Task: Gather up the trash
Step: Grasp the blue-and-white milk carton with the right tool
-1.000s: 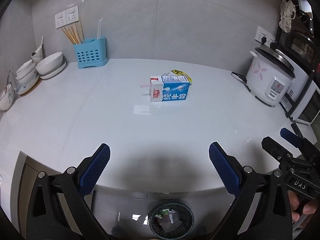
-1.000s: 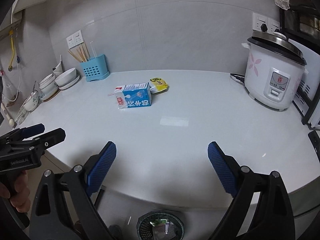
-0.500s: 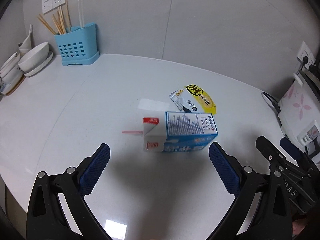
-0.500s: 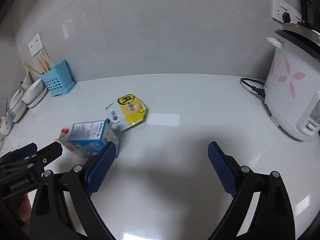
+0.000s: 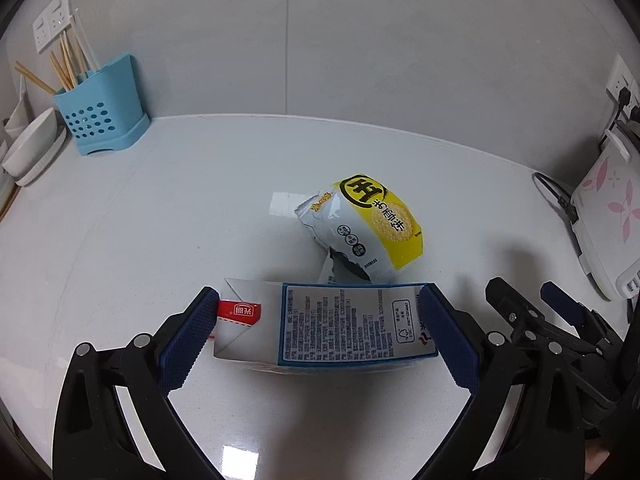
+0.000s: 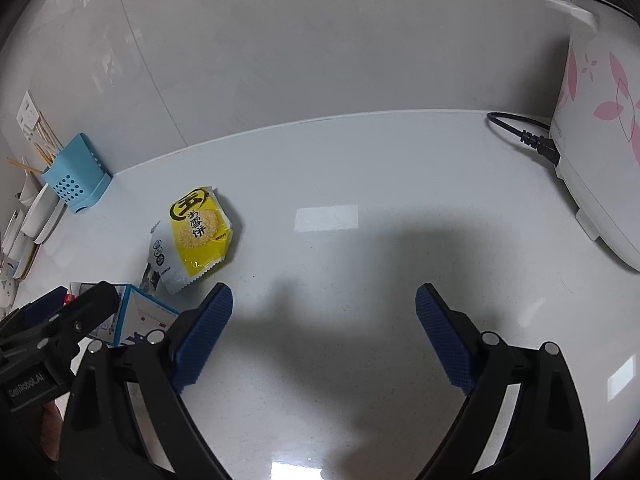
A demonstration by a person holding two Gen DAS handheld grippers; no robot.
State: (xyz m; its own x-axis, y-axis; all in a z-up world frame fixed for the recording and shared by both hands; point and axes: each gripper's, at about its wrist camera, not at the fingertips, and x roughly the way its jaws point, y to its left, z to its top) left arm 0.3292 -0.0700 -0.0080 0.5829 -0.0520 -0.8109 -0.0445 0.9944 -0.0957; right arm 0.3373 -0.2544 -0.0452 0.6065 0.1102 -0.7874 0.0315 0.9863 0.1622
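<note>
A blue and white milk carton (image 5: 320, 326) lies on its side on the white counter (image 5: 160, 216). My left gripper (image 5: 320, 336) is open with its blue pads at both ends of the carton. A yellow and silver snack wrapper (image 5: 368, 226) lies just behind the carton. In the right wrist view, my right gripper (image 6: 324, 336) is open and empty over bare counter, right of the wrapper (image 6: 196, 236) and the carton (image 6: 136, 318). The right gripper shows at the lower right of the left wrist view (image 5: 560, 332).
A blue utensil holder (image 5: 98, 120) with chopsticks and stacked white bowls (image 5: 30, 148) stand at the back left. A white rice cooker (image 6: 600, 128) with its black cord (image 6: 524, 134) stands at the right. The wall runs behind the counter.
Both grippers moved forward and down over the counter. The left gripper now straddles the milk carton. The bin below the counter edge has left view.
</note>
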